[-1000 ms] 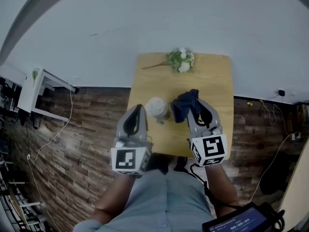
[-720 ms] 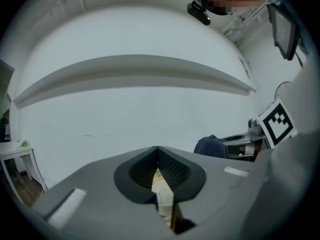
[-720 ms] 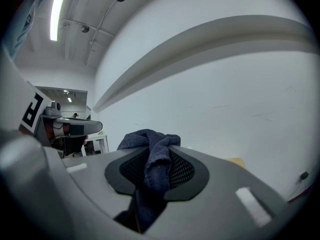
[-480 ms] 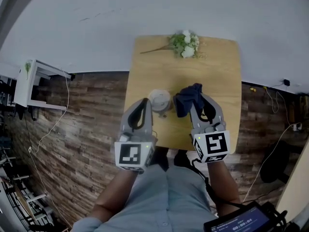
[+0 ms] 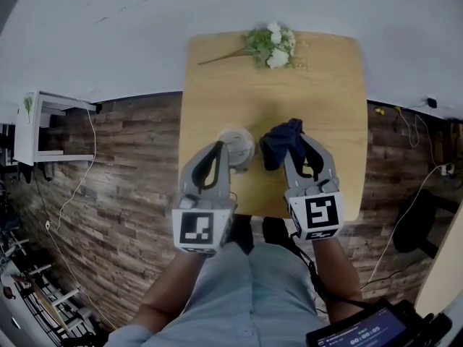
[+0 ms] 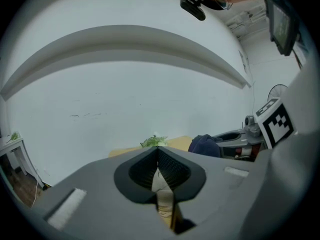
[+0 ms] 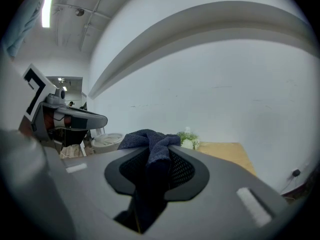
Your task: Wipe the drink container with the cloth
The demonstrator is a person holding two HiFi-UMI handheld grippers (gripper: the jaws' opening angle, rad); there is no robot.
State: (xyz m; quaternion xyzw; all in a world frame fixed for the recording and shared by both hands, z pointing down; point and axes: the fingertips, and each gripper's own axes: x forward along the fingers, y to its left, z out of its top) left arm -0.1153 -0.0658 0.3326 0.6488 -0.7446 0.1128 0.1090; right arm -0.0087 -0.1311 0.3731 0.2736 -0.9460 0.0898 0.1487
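Drink container (image 5: 236,144), a pale lidded cup, is upright over the near half of the wooden table (image 5: 325,100), clamped between the jaws of the left gripper (image 5: 221,149). In the left gripper view a strip of the cup's beige side shows between the closed jaws. Just beside it, on the person's right, the right gripper (image 5: 293,142) pinches a dark blue cloth (image 5: 278,144). The fabric bunches above the jaws and hangs down between them in the right gripper view. Cloth and cup sit close together — whether they touch cannot be told. A sprig of white flowers (image 5: 271,45) lies at the table's far edge, against the white wall (image 5: 217,6) — well apart from both grippers.
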